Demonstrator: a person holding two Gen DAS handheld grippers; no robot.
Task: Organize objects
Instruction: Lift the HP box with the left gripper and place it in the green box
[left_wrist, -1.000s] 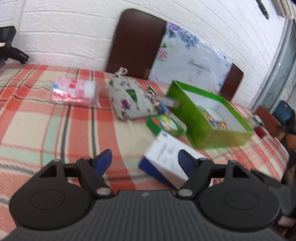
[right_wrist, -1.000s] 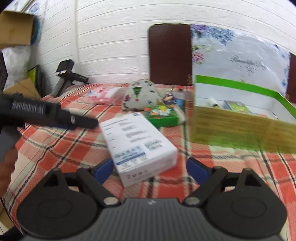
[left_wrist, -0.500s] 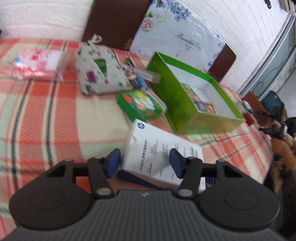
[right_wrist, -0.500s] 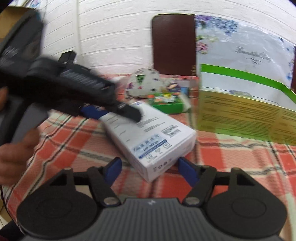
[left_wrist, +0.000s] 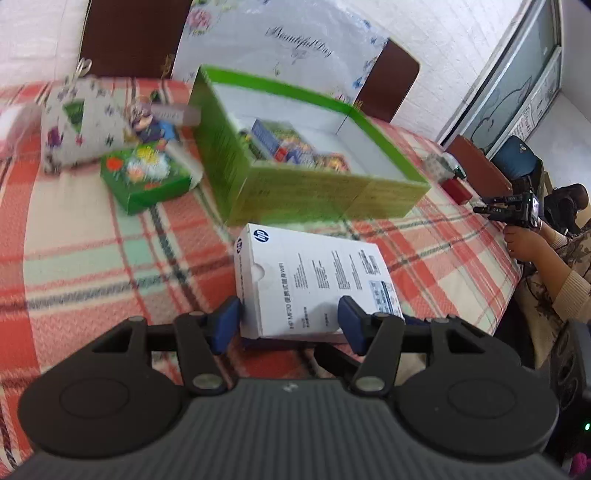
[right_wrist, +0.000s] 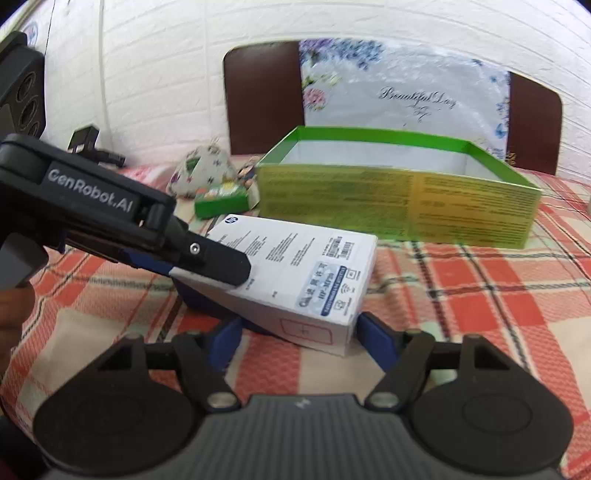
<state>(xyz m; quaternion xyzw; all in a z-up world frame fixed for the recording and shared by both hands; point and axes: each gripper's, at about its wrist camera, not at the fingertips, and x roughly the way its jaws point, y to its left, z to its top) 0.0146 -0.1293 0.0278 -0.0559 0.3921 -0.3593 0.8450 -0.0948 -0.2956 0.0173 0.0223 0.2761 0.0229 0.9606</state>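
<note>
A white and blue HP box (left_wrist: 314, 280) lies on the plaid tablecloth in front of an open green box (left_wrist: 306, 173). My left gripper (left_wrist: 288, 325) is shut on one end of the HP box, one finger on top and one below, as the right wrist view shows (right_wrist: 207, 258). My right gripper (right_wrist: 301, 338) straddles the other end of the HP box (right_wrist: 295, 273); its pads sit at the box's sides, contact unclear. The box is tilted, its left end raised. The green box (right_wrist: 399, 199) holds several colourful packs.
A small green carton (left_wrist: 147, 177), a patterned fabric pouch (left_wrist: 77, 125) and a small figurine (left_wrist: 147, 122) lie left of the green box. Chairs stand behind the table. A seated person (left_wrist: 546, 258) with another gripper is at the table's right edge.
Both grippers have closed in on the HP box. The left gripper's fingers narrowed onto its end and the box's left end has risen; the right gripper moved forward around its near end.
</note>
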